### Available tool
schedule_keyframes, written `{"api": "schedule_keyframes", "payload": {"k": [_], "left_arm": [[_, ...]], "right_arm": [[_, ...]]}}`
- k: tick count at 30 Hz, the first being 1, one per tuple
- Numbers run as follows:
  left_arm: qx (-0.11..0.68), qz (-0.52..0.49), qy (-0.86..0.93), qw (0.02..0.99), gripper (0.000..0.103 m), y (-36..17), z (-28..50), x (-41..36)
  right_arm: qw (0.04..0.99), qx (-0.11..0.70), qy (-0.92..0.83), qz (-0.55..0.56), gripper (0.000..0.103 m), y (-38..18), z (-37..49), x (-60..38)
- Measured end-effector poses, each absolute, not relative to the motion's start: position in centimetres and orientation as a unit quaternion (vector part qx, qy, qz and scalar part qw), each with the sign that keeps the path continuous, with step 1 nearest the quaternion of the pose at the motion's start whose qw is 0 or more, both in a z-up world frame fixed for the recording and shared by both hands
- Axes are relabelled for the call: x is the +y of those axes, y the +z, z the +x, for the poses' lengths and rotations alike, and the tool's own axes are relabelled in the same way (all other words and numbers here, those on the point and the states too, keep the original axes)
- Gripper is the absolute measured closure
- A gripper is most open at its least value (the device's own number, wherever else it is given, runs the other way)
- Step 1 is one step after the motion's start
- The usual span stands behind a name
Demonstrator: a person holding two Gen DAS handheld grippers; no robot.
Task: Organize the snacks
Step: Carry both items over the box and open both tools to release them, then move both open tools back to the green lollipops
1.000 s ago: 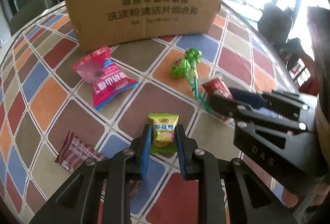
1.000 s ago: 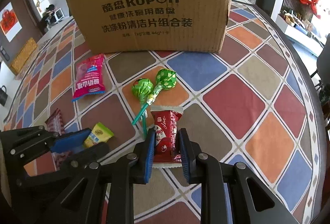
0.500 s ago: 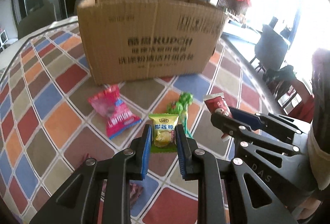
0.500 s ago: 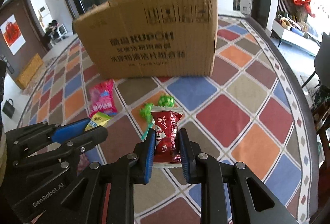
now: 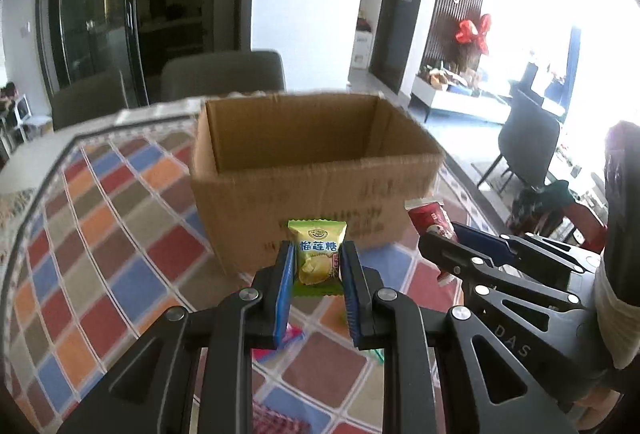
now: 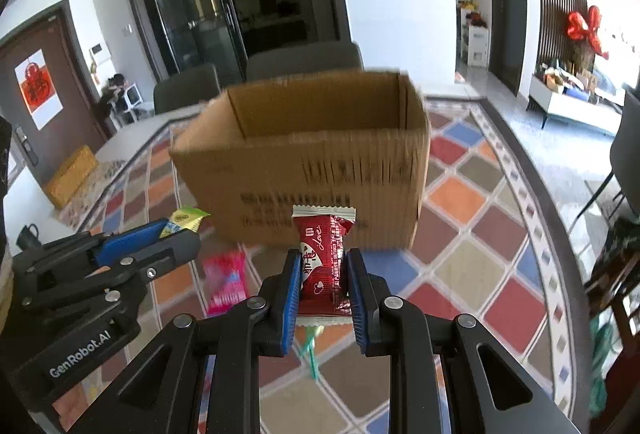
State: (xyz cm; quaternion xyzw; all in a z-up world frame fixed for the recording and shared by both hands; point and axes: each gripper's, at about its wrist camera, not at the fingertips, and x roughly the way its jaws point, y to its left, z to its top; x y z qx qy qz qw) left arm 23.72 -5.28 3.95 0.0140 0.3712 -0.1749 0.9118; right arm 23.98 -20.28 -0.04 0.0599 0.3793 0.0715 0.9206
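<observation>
My left gripper (image 5: 317,266) is shut on a green and yellow candy packet (image 5: 317,254), held above the table in front of the open cardboard box (image 5: 312,170). The right gripper (image 6: 323,274) is shut on a red candy packet (image 6: 323,262), also raised before the box (image 6: 304,162). In the left wrist view the right gripper (image 5: 438,240) shows at the right with the red packet (image 5: 430,218). In the right wrist view the left gripper (image 6: 180,232) shows at the left with the green packet (image 6: 184,220). The box's inside floor is hidden.
A pink snack bag (image 6: 226,282) and a green lollipop stick (image 6: 312,352) lie on the checkered tablecloth (image 6: 472,266) below the grippers. A dark red wrapper (image 5: 276,420) lies near the table's front. Grey chairs (image 5: 224,74) stand behind the box.
Both grippers have risen with their packets and tilted up toward the box. The box's open top has come into view, and the loose snacks have dropped low in the frames.
</observation>
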Motion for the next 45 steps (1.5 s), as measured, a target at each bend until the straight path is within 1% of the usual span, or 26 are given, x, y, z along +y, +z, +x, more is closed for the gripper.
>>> {"api": "schedule_keyframes", "payload": {"k": [7, 11, 16, 27, 28, 31, 34, 37, 45], "left_arm": [[0.352, 0.016, -0.172, 0.920, 0.079, 7.2, 26.3, -4.8], [0.352, 0.019, -0.168, 0.921, 0.079, 8.0, 28.0, -4.6], [0.361, 0.018, -0.161, 0.918, 0.079, 8.1, 30.7, -4.4], [0.380, 0.028, -0.147, 0.913, 0.079, 7.1, 35.6, -4.8], [0.380, 0.030, -0.145, 0.913, 0.078, 7.1, 35.8, -4.9], [0.383, 0.038, -0.136, 0.913, 0.065, 7.1, 36.4, -5.0], [0.376, 0.048, -0.129, 0.916, 0.064, 7.4, 35.8, -5.1], [0.371, 0.053, -0.128, 0.918, 0.059, 7.4, 34.7, -5.2], [0.365, 0.059, -0.153, 0.916, 0.059, 6.6, 30.6, -5.9]], "right_arm": [[0.929, 0.355, 0.083, 0.056, 0.079, 2.9, 26.4, -19.7], [0.932, 0.347, 0.087, 0.049, 0.079, 4.6, 28.3, -19.4], [0.932, 0.348, 0.090, 0.038, 0.079, 5.8, 30.9, -19.1], [0.924, 0.372, 0.088, 0.026, 0.079, 5.1, 36.1, -19.0], [0.923, 0.373, 0.088, 0.027, 0.079, 4.9, 36.3, -19.0], [0.920, 0.381, 0.087, 0.037, 0.078, 4.6, 37.3, -19.2], [0.918, 0.385, 0.080, 0.050, 0.071, 4.5, 37.7, -19.7], [0.920, 0.381, 0.079, 0.046, 0.070, 4.6, 36.7, -19.9], [0.923, 0.369, 0.093, 0.052, 0.070, 4.5, 32.9, -20.7]]}}
